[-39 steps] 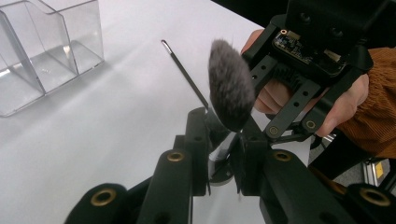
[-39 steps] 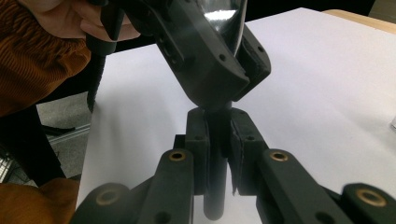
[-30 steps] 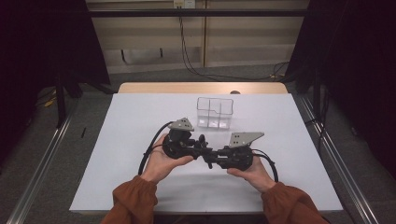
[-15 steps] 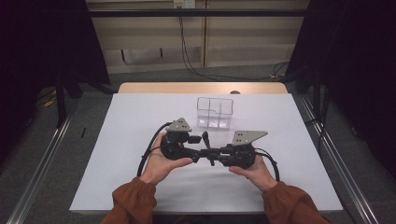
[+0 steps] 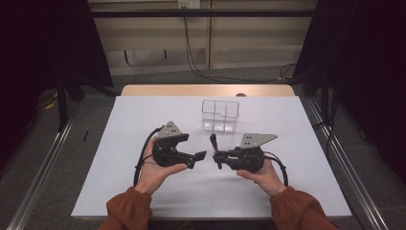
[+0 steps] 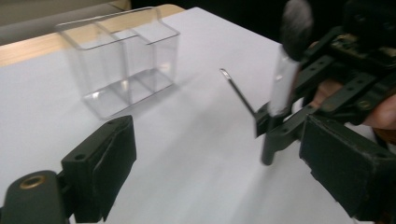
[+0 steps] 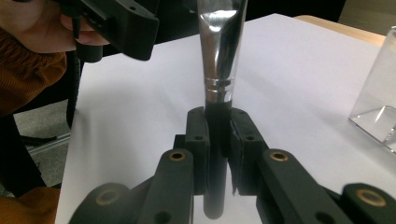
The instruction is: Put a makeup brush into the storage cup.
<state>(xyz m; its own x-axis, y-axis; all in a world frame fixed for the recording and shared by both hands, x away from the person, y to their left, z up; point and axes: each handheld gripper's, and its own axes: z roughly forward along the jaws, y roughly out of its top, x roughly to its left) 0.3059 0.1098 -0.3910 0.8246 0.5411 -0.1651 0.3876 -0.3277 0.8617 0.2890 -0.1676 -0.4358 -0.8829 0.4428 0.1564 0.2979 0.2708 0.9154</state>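
A makeup brush (image 5: 214, 143) with a black handle, silver ferrule (image 7: 222, 42) and dark bristles (image 6: 296, 28) stands roughly upright over the white table (image 5: 119, 182). My right gripper (image 5: 219, 155) is shut on its handle, the pads clamped on both sides (image 7: 218, 135). My left gripper (image 5: 200, 155) faces it from the left, a small gap away. Its jaws have just been opening and stand wide (image 6: 222, 140), with nothing between the pads. The brush (image 6: 270, 140) is just ahead of them.
A clear plastic organizer (image 5: 220, 115) with several compartments stands behind the grippers, toward the table's back; it is also in the left gripper view (image 6: 121, 60) and at the right edge of the right gripper view (image 7: 380, 93). Metal rails run along both table sides.
The left gripper, earlier closed up against the right gripper at the brush, has opened its jaws and drawn back to the left. The right gripper kept still with the brush.
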